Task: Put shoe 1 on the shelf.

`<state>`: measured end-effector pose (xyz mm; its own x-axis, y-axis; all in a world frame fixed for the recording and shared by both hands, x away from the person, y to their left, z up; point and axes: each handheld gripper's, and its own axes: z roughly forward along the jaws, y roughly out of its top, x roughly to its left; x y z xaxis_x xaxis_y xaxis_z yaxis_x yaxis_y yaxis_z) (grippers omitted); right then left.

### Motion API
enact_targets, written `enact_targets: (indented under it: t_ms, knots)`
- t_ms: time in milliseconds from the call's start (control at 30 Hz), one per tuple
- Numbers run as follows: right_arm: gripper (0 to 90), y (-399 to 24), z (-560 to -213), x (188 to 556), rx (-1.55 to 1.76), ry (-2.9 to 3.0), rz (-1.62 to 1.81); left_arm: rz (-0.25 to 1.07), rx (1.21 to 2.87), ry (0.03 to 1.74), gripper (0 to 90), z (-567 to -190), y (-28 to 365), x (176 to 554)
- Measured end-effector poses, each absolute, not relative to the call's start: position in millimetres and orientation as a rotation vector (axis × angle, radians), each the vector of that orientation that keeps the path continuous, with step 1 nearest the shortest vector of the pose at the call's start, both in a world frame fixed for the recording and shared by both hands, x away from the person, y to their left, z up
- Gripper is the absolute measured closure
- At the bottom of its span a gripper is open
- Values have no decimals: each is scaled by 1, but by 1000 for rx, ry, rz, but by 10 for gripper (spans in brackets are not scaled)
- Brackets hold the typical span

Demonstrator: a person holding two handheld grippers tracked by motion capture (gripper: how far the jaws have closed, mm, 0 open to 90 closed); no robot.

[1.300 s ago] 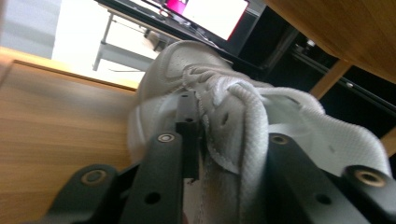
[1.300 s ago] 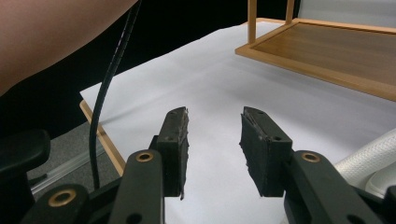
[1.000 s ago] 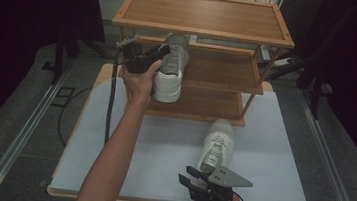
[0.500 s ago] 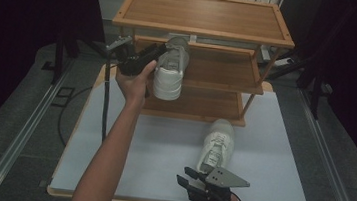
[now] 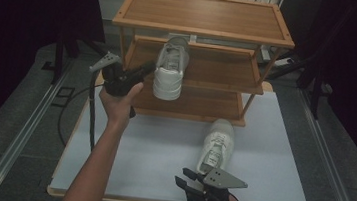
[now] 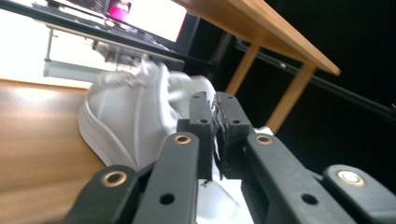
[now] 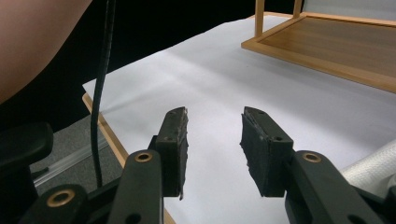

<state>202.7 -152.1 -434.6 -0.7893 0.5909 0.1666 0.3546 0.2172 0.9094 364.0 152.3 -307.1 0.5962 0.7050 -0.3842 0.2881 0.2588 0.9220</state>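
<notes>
One white sneaker (image 5: 171,67) now stands on the middle shelf of the wooden shoe rack (image 5: 205,18), toe overhanging the front edge, and the left gripper (image 5: 142,71) has let go of it: a second ago it was clamped on the shoe's side, and now it sits just left of it, drawn away, its jaws snapped together on nothing, as the left gripper view shows. So that shoe looks placed. The second white sneaker (image 5: 217,145) lies on the grey table (image 5: 151,153) in front of the rack, and the right gripper (image 5: 188,179), beside its heel, waits with jaws apart and empty, likely next.
</notes>
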Motion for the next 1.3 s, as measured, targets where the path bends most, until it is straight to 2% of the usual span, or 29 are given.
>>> enact_targets:
  t_ms: [200,400,667,1300]
  knots:
    - [597,-150,-436,202,894,2286,1598,313,1380,904,900,-322,139,345]
    - [596,-150,-436,202,892,2282,1598,301,1412,905,900,-330,129,345]
    - [596,-152,-434,202,896,2275,1607,336,1446,898,900,-331,112,349]
    - [596,-153,-432,202,889,2270,1608,345,1444,923,900,-329,108,369]
